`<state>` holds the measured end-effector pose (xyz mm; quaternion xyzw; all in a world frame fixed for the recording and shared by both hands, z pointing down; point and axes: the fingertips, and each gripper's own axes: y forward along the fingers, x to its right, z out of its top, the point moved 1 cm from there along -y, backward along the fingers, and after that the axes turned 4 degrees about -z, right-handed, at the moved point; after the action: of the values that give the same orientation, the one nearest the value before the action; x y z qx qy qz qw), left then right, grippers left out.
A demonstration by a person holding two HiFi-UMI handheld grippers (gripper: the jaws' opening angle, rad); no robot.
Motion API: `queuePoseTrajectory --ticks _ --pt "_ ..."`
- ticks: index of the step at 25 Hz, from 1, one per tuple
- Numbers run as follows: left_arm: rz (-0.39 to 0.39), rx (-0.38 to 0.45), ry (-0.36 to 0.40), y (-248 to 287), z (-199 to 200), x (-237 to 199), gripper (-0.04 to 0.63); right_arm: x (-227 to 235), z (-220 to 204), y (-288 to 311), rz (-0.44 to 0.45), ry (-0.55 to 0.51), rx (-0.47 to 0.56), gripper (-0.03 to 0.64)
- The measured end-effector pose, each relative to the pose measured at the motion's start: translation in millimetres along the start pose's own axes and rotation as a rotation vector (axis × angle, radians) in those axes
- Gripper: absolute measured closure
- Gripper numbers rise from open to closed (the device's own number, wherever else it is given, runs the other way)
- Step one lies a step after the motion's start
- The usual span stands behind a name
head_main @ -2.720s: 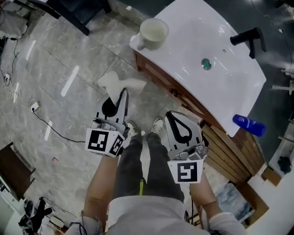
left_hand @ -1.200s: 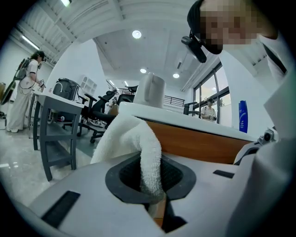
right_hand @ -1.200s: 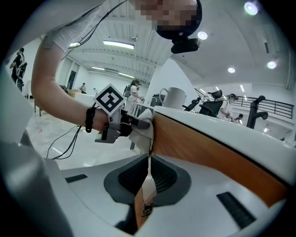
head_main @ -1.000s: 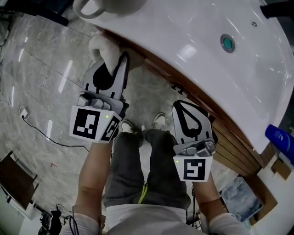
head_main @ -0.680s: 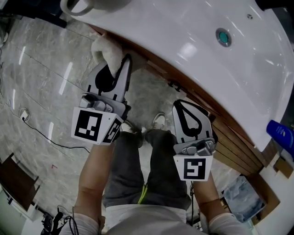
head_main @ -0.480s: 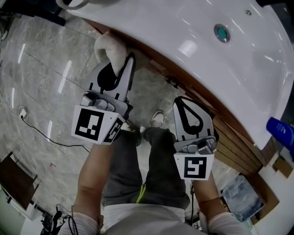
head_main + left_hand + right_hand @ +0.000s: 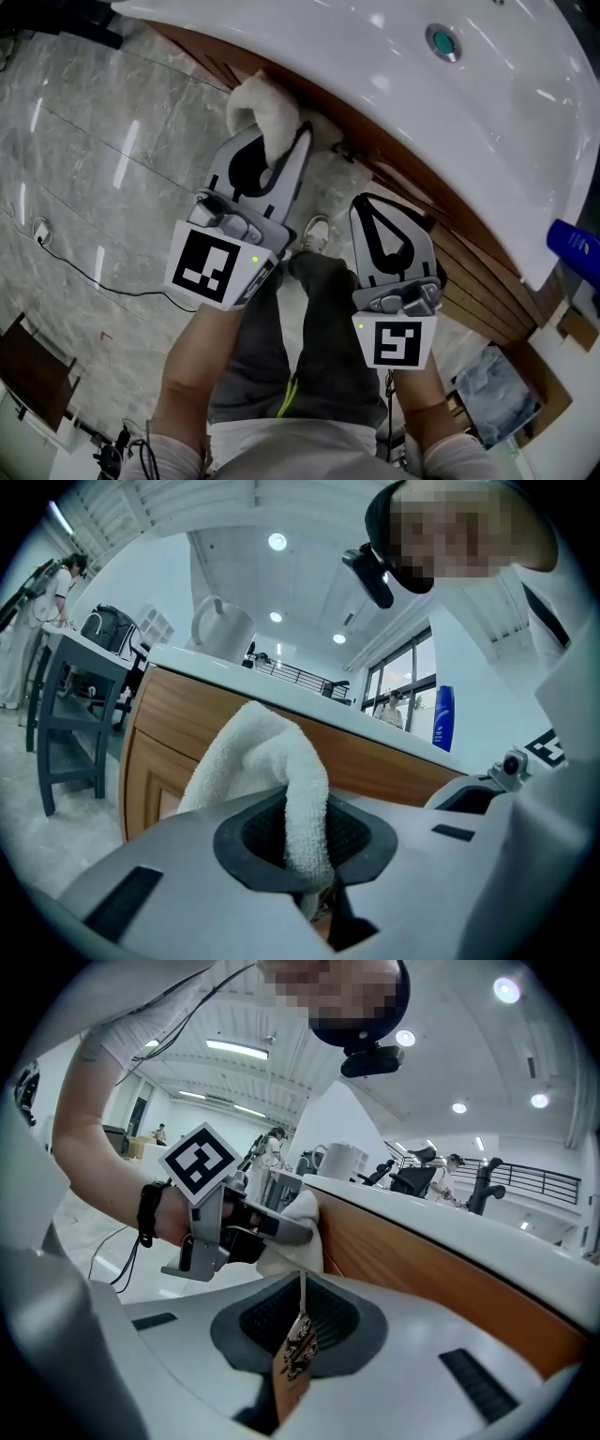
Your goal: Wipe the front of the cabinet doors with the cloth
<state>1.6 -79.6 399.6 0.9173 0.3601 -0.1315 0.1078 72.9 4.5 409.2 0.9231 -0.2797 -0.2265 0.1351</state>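
Observation:
A white fluffy cloth [image 7: 258,111] is pressed against the wooden cabinet front [image 7: 367,155] just under the sink's rim. My left gripper [image 7: 279,133] is shut on the cloth, which bulges out past the fingertips. In the left gripper view the cloth [image 7: 255,761] rises out of the left gripper [image 7: 302,855] in front of the cabinet [image 7: 178,726]. My right gripper [image 7: 375,203] hangs to the right, a little off the cabinet and away from the cloth. The right gripper [image 7: 300,1335] is shut, with a small brown tag [image 7: 294,1358] on a string pinched between its jaws.
The white sink [image 7: 394,89] with its drain [image 7: 442,42] overhangs the cabinet. A blue bottle [image 7: 574,246] stands at the sink's right end. Wooden slats [image 7: 478,281] lie low on the right. The person's legs and a shoe [image 7: 315,230] stand between the grippers. A cable [image 7: 89,267] crosses the marble floor.
The left gripper has carried the cloth to the right along the cabinet front, under the sink's rim. The right gripper has stayed about where it was.

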Motion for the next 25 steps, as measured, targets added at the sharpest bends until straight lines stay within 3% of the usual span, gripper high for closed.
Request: queuePoseTrajectory --ticks 5,10,16,25 --pt "-0.045 -0.002 -0.046 6.9 -12.8 26.2 0.537 3.6 -5.7 -13.1 -0.013 0.003 -0.017 0.572" --pt "-0.082 -0.024 -0.043 7.5 -13.3 38.1 0.537 5.4 -1.0 -18.7 0.006 -0.003 -0.030 0.572" --pt "0.015 -0.033 -0.031 -18.9 -6.2 5.9 0.537 -0.9 17.1 -14.6 0.040 -0.018 -0.013 0.572" --pt "0.140 -0.005 -0.002 -54.5 -10.5 -80.8 0.537 -36.0 10.9 28.8 0.086 -0.041 0.025 0.572"
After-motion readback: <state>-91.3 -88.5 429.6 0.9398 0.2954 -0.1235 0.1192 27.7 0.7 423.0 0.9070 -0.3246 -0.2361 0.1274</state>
